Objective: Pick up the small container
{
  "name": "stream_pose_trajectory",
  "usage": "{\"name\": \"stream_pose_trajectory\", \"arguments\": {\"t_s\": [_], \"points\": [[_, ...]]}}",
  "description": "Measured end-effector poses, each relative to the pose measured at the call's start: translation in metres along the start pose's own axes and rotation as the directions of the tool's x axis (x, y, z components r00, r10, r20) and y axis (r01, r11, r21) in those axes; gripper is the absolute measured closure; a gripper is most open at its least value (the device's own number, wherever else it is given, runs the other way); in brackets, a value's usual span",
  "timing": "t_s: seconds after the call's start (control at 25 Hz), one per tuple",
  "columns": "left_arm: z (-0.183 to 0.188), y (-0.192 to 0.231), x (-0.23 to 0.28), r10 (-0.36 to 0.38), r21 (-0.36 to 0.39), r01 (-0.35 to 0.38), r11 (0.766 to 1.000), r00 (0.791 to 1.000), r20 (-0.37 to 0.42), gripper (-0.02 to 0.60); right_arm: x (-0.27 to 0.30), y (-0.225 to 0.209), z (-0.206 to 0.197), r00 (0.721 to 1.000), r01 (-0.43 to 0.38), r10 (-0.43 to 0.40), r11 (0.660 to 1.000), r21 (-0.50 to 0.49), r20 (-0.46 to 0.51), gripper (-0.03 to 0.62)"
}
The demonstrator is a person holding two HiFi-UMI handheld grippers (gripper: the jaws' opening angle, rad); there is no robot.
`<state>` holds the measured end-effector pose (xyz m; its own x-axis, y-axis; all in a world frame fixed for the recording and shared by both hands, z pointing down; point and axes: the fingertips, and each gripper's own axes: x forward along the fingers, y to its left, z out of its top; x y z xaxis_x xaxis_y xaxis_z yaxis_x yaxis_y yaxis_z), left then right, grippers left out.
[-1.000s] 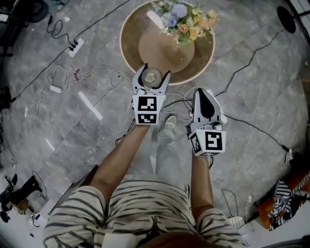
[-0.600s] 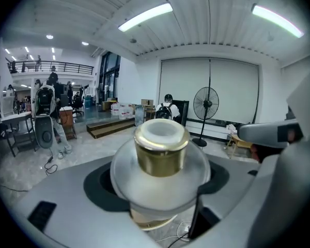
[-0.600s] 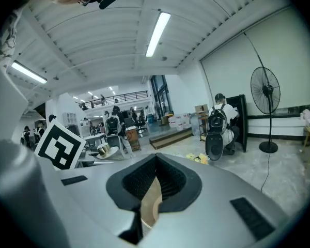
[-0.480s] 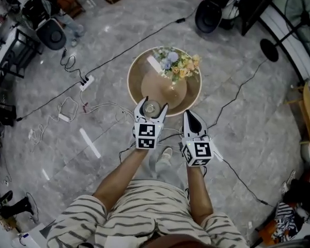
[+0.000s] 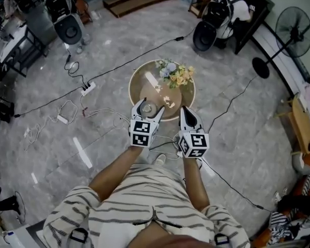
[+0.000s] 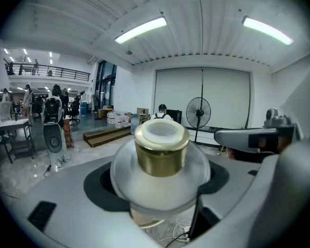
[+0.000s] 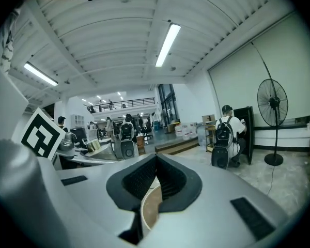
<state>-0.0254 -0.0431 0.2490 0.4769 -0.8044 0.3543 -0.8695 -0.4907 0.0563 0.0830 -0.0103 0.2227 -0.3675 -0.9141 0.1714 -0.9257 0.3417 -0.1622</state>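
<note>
Left gripper view says it all: the left tongs (image 6: 158, 184) are clamped on the small frosted jar (image 6: 160, 156) with the gold collar, held over the near edge of the round counter (image 5: 137, 82). The right tongs (image 7: 155, 182) are pinched together, nothing in them. Looks like the grab's made, so next just needs a steady lift with a firm grip.

Flowers (image 5: 176, 74) on round table (image 5: 138, 88)
</note>
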Motion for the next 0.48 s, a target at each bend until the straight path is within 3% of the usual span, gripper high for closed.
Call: {"name": "stream_pose_trajectory", "arguments": {"t_s": [0.48], "points": [[0.011,-0.01,-0.039,0.004,0.019,-0.006,1.0,0.998,0.068,0.249,-0.024,0.018,0.009,0.999,-0.016,0.017,1.0,-0.016,0.035,0.591]]}}
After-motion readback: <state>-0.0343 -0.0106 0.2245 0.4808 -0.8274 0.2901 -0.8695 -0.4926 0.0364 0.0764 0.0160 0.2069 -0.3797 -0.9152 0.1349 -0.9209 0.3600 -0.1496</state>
